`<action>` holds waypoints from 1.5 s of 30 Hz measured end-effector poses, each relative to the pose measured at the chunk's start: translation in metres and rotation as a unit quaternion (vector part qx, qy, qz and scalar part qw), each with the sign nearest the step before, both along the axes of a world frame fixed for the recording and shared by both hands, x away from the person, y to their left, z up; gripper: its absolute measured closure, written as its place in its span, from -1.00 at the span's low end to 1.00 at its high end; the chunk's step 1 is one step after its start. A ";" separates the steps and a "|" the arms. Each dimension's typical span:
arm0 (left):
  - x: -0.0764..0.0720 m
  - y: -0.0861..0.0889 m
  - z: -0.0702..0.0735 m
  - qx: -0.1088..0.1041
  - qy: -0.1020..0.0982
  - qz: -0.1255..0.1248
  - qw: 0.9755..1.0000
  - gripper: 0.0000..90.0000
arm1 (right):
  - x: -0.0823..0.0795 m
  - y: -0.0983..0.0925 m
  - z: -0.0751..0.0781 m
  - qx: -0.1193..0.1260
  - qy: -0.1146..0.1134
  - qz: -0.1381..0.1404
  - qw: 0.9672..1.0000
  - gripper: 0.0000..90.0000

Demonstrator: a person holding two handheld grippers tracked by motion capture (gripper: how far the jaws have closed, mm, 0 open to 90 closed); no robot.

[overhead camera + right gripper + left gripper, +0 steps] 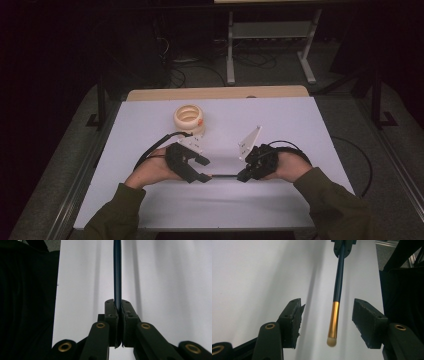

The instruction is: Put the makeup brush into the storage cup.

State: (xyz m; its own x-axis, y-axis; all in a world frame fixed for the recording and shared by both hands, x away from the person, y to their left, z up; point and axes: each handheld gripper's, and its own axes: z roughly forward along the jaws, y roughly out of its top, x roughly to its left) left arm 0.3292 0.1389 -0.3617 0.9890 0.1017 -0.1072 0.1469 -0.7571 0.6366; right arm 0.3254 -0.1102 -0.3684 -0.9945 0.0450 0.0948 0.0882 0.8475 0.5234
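While right fingers [113,312] clamp it, brush [337,302] hangs between left fingers [291,320].

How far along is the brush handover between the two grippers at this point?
Done: the right gripper is clamped on the dark handle of the brush. In hand: the left gripper stands open, its pads clear of the gold ferrule between them. Left: probably carrying the brush off, perhaps to the cream ring holder; that is a guess.

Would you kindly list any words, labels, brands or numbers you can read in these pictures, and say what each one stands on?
None can be read: the brush, its gold ferrule, the cream ring-shaped holder, the white table and both claws, left claw and right claw, bear no legible text.
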 end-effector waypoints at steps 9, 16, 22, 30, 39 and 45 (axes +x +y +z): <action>-0.002 0.003 0.000 -0.013 0.002 -0.001 1.000 -0.07 | -0.003 -0.014 -0.006 0.047 0.000 -0.019 0.999 0.89; -0.003 -0.001 -0.001 -0.017 0.003 -0.013 1.000 0.11 | -0.004 -0.016 -0.009 0.065 -0.002 -0.020 0.998 0.89; -0.004 -0.005 -0.002 -0.013 0.006 -0.020 1.000 0.28 | -0.003 -0.012 -0.010 0.069 -0.003 -0.017 0.997 0.89; -0.003 -0.008 -0.002 -0.005 0.005 -0.028 1.000 0.48 | -0.002 -0.007 -0.012 0.074 -0.002 -0.012 0.997 0.89; -0.003 -0.010 -0.003 -0.003 0.012 -0.031 0.999 0.66 | -0.001 -0.006 -0.012 0.076 -0.001 -0.011 0.997 0.89; -0.002 -0.011 -0.003 -0.003 0.012 -0.033 0.999 0.76 | -0.002 -0.005 -0.012 0.077 -0.001 -0.010 0.997 0.89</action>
